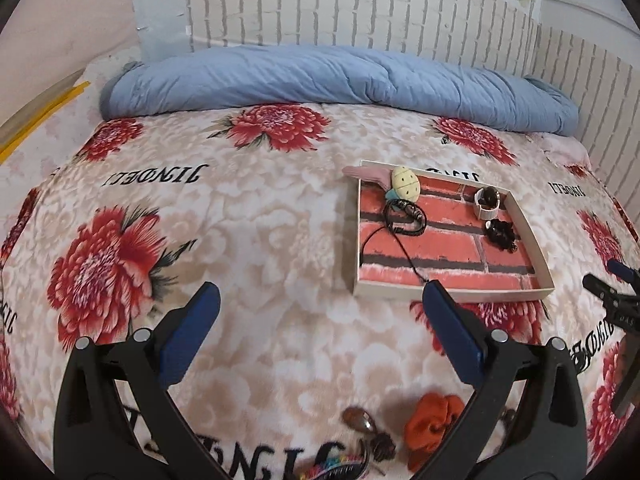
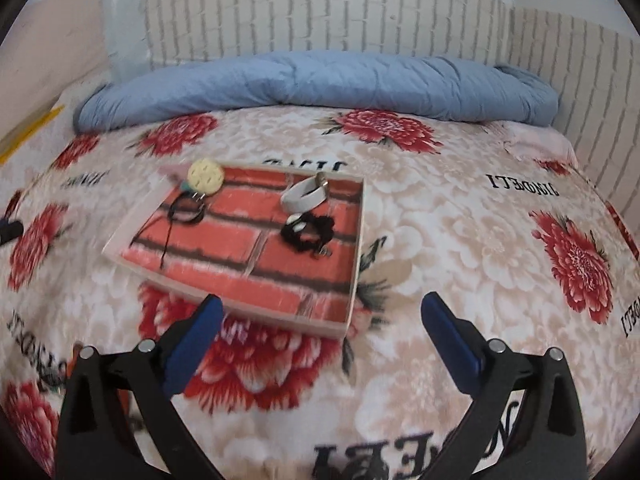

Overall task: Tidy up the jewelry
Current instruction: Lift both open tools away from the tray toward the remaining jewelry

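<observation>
A shallow tray (image 1: 448, 294) with a brick-print floor lies on the flowered bedspread; it also shows in the right wrist view (image 2: 352, 280). In it are a yellow cookie-shaped piece (image 1: 405, 183), a black cord bracelet (image 1: 405, 219), a white ring band (image 1: 486, 206) and a black scrunchie (image 1: 500, 234). Loose on the bedspread near me are an orange fabric flower (image 1: 434, 426), a brown stone piece (image 1: 358, 420) and a multicoloured braided band (image 1: 332, 468). My left gripper (image 1: 320, 292) is open and empty, above the loose pieces. My right gripper (image 2: 320, 308) is open and empty, just in front of the tray.
A rolled blue quilt (image 1: 340, 80) lies along the far side of the bed against a white brick-pattern wall (image 1: 360, 0). Yellow strips (image 1: 40, 120) lie at the left edge. The right gripper's tip (image 1: 616, 300) shows at the right of the left wrist view.
</observation>
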Demonstrator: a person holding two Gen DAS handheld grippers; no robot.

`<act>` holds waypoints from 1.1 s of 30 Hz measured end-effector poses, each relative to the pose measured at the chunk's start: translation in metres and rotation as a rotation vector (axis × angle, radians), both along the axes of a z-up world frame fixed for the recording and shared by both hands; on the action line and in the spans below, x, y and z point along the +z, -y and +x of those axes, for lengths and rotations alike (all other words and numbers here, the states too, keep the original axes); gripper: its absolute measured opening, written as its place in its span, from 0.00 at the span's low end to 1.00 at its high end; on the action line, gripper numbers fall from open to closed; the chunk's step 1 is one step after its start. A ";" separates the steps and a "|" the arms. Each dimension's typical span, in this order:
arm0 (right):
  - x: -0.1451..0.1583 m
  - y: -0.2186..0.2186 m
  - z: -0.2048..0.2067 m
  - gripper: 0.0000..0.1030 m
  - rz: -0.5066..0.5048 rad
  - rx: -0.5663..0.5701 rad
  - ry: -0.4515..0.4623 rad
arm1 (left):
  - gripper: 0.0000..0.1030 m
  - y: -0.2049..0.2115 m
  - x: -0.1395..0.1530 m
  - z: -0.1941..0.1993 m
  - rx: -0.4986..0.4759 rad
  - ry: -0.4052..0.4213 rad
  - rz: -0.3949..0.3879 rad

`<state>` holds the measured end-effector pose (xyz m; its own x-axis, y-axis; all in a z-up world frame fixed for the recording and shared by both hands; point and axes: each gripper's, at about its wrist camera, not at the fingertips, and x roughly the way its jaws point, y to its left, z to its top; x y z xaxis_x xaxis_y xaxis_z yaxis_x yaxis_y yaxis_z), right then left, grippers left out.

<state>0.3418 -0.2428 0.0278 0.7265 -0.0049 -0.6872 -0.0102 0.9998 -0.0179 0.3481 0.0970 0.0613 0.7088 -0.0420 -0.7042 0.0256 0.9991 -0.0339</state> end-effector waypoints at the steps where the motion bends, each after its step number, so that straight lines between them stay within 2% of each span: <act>1: -0.001 -0.003 -0.007 0.94 -0.004 0.012 0.006 | 0.95 -0.002 -0.002 -0.008 0.003 0.007 0.000; 4: -0.004 -0.008 -0.031 0.94 0.016 0.045 0.033 | 0.95 -0.006 -0.006 -0.025 0.001 0.017 0.000; 10: -0.012 -0.022 -0.074 0.94 -0.066 0.049 0.070 | 0.95 -0.014 -0.025 -0.057 0.019 0.025 0.013; 14: -0.023 -0.019 -0.093 0.94 -0.049 0.046 0.074 | 0.95 -0.017 -0.038 -0.079 0.016 0.037 0.036; 20: -0.046 -0.015 -0.110 0.94 -0.030 0.025 0.042 | 0.95 -0.021 -0.055 -0.101 0.008 0.020 -0.004; 33: -0.073 -0.026 -0.139 0.94 -0.022 0.027 0.018 | 0.95 -0.019 -0.089 -0.129 0.001 0.013 -0.007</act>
<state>0.2026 -0.2170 -0.0452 0.7391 -0.0005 -0.6736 -0.0364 0.9985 -0.0406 0.2196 0.1164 -0.0277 0.7180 -0.0460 -0.6945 0.0246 0.9989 -0.0407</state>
